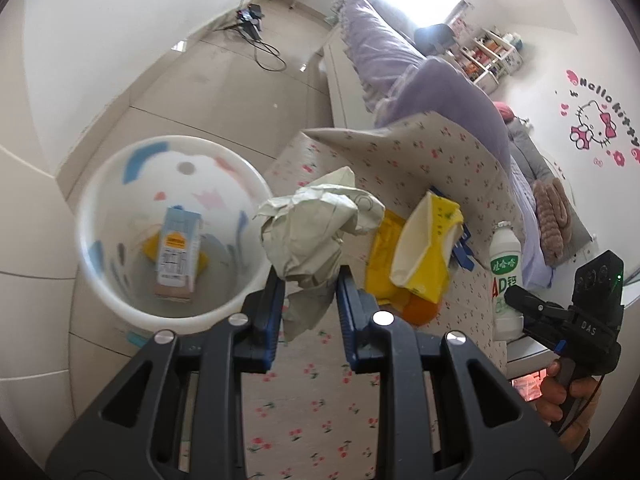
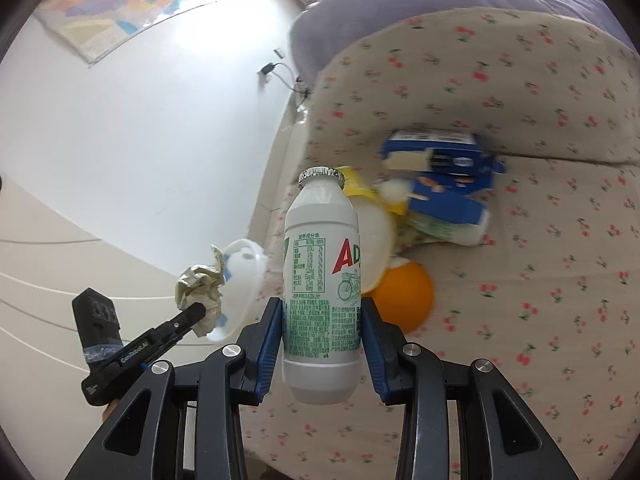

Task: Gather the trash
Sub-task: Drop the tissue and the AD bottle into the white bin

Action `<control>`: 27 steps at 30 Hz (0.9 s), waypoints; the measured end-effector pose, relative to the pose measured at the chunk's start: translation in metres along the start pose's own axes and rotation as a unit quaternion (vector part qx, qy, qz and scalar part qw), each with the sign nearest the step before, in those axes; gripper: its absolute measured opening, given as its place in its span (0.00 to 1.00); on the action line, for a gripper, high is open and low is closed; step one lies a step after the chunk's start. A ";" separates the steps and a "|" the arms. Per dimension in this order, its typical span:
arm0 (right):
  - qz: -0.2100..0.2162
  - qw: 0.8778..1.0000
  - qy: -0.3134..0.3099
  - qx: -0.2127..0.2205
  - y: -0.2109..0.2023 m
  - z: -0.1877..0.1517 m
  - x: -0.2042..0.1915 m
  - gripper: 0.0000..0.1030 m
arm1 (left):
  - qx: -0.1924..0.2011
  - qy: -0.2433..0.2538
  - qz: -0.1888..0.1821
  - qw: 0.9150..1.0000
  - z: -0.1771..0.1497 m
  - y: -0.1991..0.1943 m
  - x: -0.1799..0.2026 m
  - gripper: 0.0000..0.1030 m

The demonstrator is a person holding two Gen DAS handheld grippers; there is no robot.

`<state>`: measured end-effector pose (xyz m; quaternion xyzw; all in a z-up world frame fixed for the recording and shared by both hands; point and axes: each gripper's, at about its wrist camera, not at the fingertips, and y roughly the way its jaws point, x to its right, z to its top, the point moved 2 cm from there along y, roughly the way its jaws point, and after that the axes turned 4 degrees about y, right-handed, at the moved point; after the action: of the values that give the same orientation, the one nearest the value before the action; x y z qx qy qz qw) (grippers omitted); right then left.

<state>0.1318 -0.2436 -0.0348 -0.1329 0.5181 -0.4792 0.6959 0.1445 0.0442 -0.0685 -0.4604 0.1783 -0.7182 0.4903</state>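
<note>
Floral bedsheet (image 1: 320, 420), bedroom | left gripper (image 1: 308, 280) pinches crumpled paper (image 1: 316, 220) near white bin (image 1: 120, 300), likely for dropping | right gripper (image 2: 320, 320) clamps milk bottle (image 2: 320, 280) upright, likely binned next

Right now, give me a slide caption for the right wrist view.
Right gripper holds a white drink bottle upright over the flowered sheet, an orange behind it.

A bin (image 1: 120, 288) stands on the floor (image 1: 200, 92) against the mattress's (image 1: 312, 400) left edge, with a carton (image 1: 178, 256) inside. On the mattress, an orange (image 1: 420, 312) lies beside a plastic bag (image 1: 424, 244) (a box (image 2: 436, 168) lies behind them). Bedding (image 1: 440, 92) is piled at the far edge.
</note>
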 end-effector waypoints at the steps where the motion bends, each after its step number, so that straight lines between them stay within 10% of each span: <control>1: 0.003 1.000 -0.005 -0.002 0.003 0.000 -0.007 0.38 | 0.002 -0.003 0.002 1.000 0.000 -0.002 -0.003 0.27; 27: 0.012 0.994 -0.048 -0.095 0.144 -0.008 -0.110 0.38 | 0.031 -0.033 0.105 0.993 0.011 -0.008 -0.080 0.32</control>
<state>0.2012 -0.0796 -0.0709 -0.2149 0.5287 -0.4123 0.7102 0.1569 0.1192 -0.0957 -0.4472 0.1865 -0.6524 0.5828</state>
